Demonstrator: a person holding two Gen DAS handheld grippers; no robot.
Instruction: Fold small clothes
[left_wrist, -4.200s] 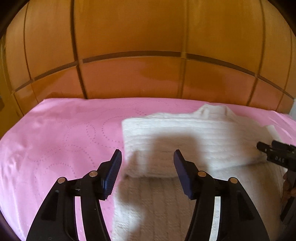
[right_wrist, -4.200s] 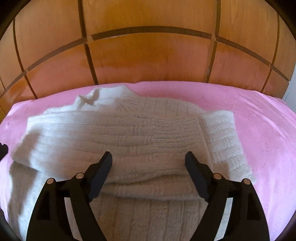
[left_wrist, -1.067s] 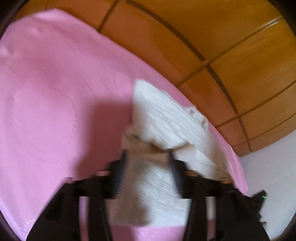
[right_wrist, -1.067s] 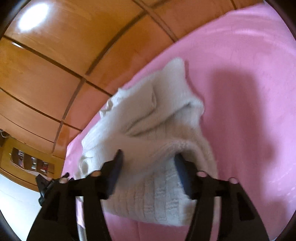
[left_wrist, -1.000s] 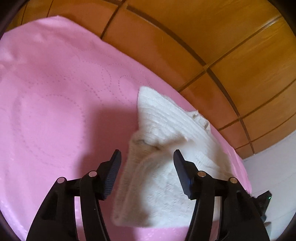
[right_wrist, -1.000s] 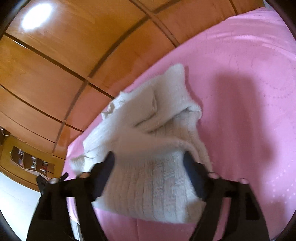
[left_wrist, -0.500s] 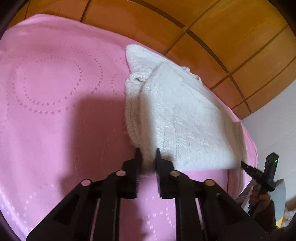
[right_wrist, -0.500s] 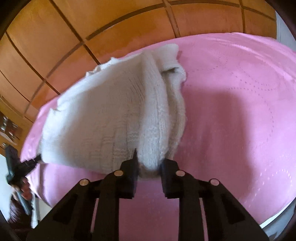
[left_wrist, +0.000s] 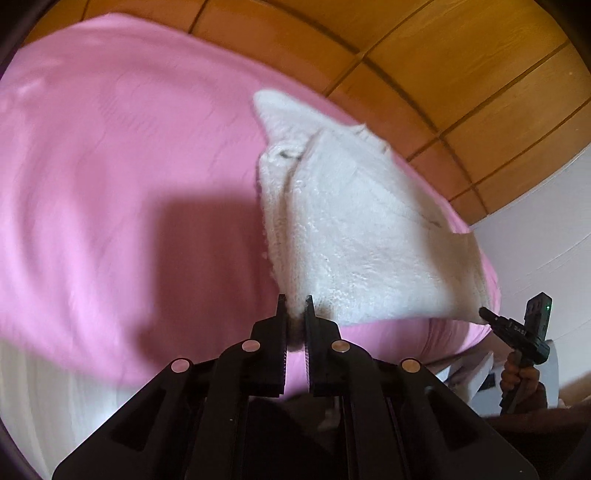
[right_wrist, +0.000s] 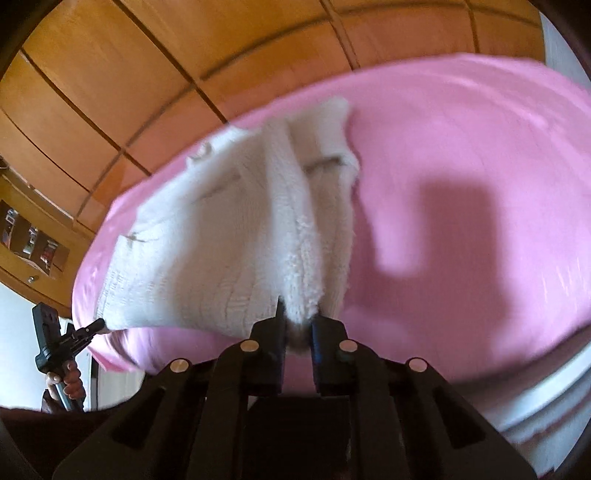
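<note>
A cream knitted sweater (left_wrist: 354, 229), folded into several layers, is held stretched out above a pink bedsheet (left_wrist: 110, 177), with its far end reaching toward the head of the bed. In the right wrist view the same sweater (right_wrist: 229, 236) is seen lifted at its near edge, and a narrow ridge of knit runs from the far end down to the fingers. The far portion appears to rest on or close to the sheet, though contact cannot be confirmed because of motion blur.

The near left corner of the garment is pinched by the left gripper (left_wrist: 295, 310), whose jaws are closed tightly on a tuft of the fabric. The near right corner is clamped in the same way by the right gripper (right_wrist: 297, 314), with knit bunched between its closed jaws. Each gripper is also visible at the edge of the other's view, held by a hand at the opposite corner.

Dark shadows of the grippers are cast on the sheet beside the sweater. A wooden panelled headboard (right_wrist: 184, 74) is seen behind the bed, and a white wall (left_wrist: 546, 221) is visible at the side.
</note>
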